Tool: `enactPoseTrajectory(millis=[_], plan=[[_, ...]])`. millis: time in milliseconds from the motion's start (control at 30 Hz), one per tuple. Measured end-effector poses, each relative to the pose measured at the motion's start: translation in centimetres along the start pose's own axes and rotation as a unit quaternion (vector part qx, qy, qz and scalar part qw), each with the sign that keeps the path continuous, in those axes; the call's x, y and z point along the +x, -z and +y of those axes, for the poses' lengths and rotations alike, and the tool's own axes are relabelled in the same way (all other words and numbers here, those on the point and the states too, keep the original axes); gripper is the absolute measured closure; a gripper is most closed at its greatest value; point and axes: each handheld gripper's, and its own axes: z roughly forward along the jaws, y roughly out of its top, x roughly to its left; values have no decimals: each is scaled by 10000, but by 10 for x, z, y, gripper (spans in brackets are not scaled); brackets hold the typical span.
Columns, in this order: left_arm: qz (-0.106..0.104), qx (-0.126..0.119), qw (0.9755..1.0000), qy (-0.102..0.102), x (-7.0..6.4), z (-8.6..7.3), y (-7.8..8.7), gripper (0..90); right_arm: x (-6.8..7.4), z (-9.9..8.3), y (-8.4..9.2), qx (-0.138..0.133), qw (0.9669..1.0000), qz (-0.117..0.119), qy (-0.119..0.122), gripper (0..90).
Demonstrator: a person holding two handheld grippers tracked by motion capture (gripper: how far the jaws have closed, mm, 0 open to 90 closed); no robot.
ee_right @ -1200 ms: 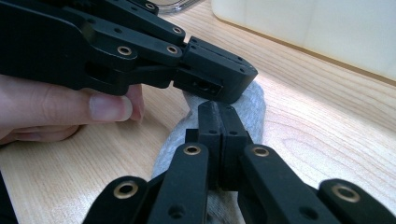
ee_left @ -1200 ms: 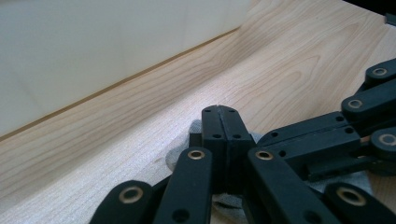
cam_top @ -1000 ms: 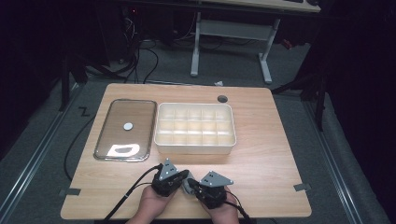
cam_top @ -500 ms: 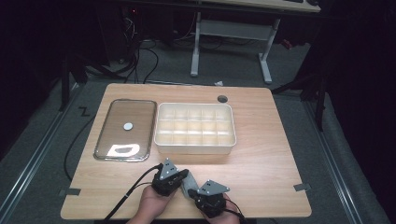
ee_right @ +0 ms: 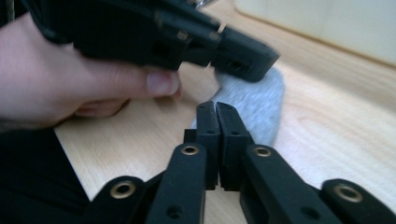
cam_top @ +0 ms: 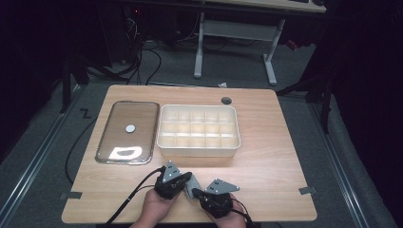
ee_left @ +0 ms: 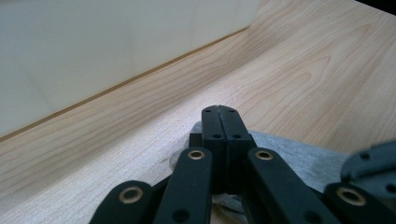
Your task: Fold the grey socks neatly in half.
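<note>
The grey cloth (cam_top: pixel 192 185), small, soft and rumpled, lies on the table (cam_top: pixel 275 156) just in front of the white compartment box (cam_top: pixel 198 131); the left gripper (cam_top: pixel 183 179) pinches it; the right gripper (cam_top: pixel 202 194), jaws pressed together, rests at its near edge.

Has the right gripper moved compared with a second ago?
Yes. In the high view the right gripper has slid toward the table's near edge, away from the white divided tray; the left gripper kept its place.
</note>
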Motion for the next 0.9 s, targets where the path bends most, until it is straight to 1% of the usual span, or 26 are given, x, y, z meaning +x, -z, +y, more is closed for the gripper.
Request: enactPoseTrajectory(millis=[100, 267, 333, 400, 500, 567, 600, 633, 733, 900], plan=[[25, 3, 10000, -33, 0, 0, 0, 900, -5, 6, 0, -16, 10000, -24, -80, 835], [13, -17, 10000, -27, 0, 0, 0, 900, -13, 16, -4, 108, 9996, -146, -228, 699], [10, -13, 10000, -34, 0, 0, 1, 900, -18, 18, -7, 227, 9989, -122, -380, 649], [5, -17, 10000, -40, -1, 0, 1, 900, -21, 19, -10, 278, 9986, -80, -444, 618], [-24, -29, 10000, -46, -1, -1, 1, 900, -23, 20, -16, 470, 9974, -13, -552, 592], [-38, -24, 10000, -40, -1, -1, 2, 900, -23, 19, -19, 577, 9968, -59, -544, 567], [-37, -21, 10000, -59, -1, -1, 2, 900, -24, 19, -20, 632, 9965, -23, -549, 549], [-35, -29, 10000, -64, -1, -1, 2, 900, -25, 18, -21, 683, 9955, 20, -654, 530], [-57, -20, 10000, -40, -1, -1, 2, 900, -26, 18, -20, 672, 9951, 25, -731, 479], [-65, -17, 10000, -41, 0, -1, 2, 900, -26, 18, -19, 707, 9947, -7, -745, 467]])
